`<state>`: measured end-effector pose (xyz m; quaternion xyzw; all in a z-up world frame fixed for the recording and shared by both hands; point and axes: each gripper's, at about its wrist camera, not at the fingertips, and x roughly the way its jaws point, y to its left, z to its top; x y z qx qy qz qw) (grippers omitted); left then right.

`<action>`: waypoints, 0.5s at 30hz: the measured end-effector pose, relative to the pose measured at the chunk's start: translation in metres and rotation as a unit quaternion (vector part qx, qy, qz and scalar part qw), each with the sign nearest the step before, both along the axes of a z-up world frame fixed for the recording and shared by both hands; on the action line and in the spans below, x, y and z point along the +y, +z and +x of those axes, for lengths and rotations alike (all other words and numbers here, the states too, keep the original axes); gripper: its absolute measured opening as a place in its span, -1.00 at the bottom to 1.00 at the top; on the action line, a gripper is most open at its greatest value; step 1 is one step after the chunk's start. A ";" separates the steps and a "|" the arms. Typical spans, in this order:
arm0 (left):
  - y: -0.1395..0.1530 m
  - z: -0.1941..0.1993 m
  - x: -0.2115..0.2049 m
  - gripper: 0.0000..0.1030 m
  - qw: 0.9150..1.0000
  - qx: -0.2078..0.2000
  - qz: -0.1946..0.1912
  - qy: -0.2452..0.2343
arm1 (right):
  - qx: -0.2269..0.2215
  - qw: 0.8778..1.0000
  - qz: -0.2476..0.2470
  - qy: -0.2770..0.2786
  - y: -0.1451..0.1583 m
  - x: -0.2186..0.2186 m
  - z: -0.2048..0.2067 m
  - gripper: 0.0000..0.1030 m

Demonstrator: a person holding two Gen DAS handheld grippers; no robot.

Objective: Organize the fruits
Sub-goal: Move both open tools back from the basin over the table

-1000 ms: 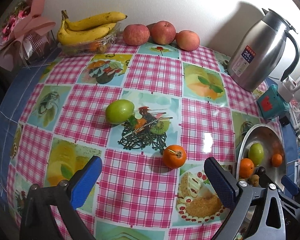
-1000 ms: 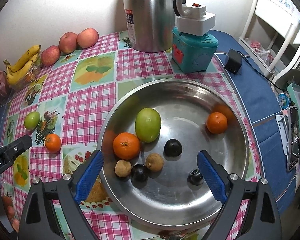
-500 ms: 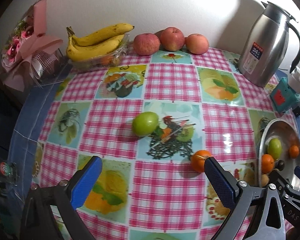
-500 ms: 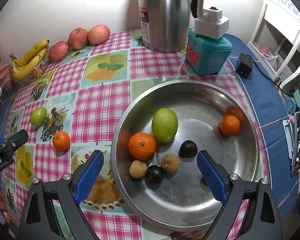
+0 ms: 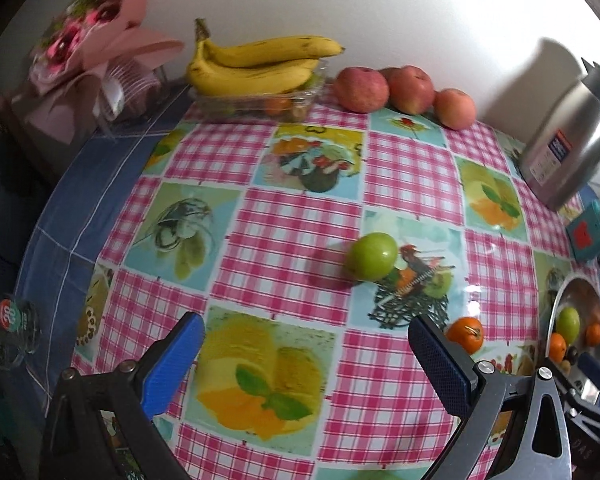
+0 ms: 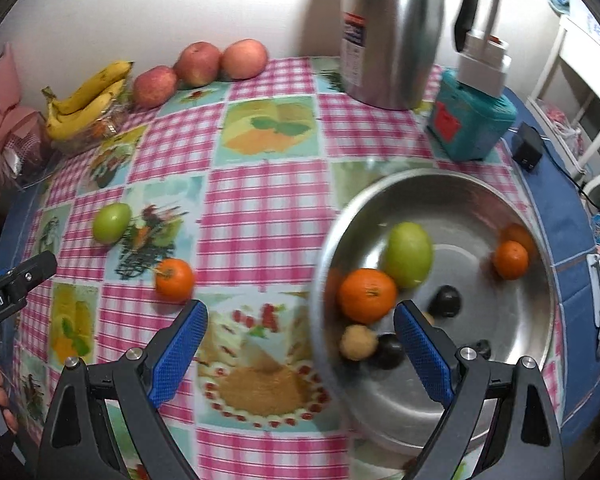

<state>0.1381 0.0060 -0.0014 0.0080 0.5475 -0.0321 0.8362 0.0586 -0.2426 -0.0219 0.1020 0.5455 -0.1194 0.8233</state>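
A green apple (image 5: 372, 257) and a small orange (image 5: 465, 334) lie loose on the checked tablecloth; both also show in the right wrist view, the green apple (image 6: 111, 222) and the orange (image 6: 175, 279). A steel bowl (image 6: 500, 360) holds a green apple (image 6: 408, 254), two oranges and several small dark and brown fruits. My left gripper (image 5: 306, 360) is open and empty, above the cloth near the green apple. My right gripper (image 6: 300, 344) is open and empty, over the bowl's left rim.
Bananas (image 5: 260, 64) on a clear tray and three red apples (image 5: 404, 88) line the back wall. A steel kettle (image 6: 392, 32) and a teal box (image 6: 472, 120) stand behind the bowl. A pink bouquet (image 5: 88, 52) sits far left. A glass (image 5: 8, 332) stands at the left edge.
Both grippers have swung left. In the left view the green apple and orange drift right; in the right view the bowl has slid right and the loose fruits are nearer.
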 end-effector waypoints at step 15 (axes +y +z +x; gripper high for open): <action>-0.013 0.015 0.062 1.00 0.994 0.013 -0.084 0.063 | 0.000 0.999 0.034 0.027 -0.009 0.049 0.026 0.83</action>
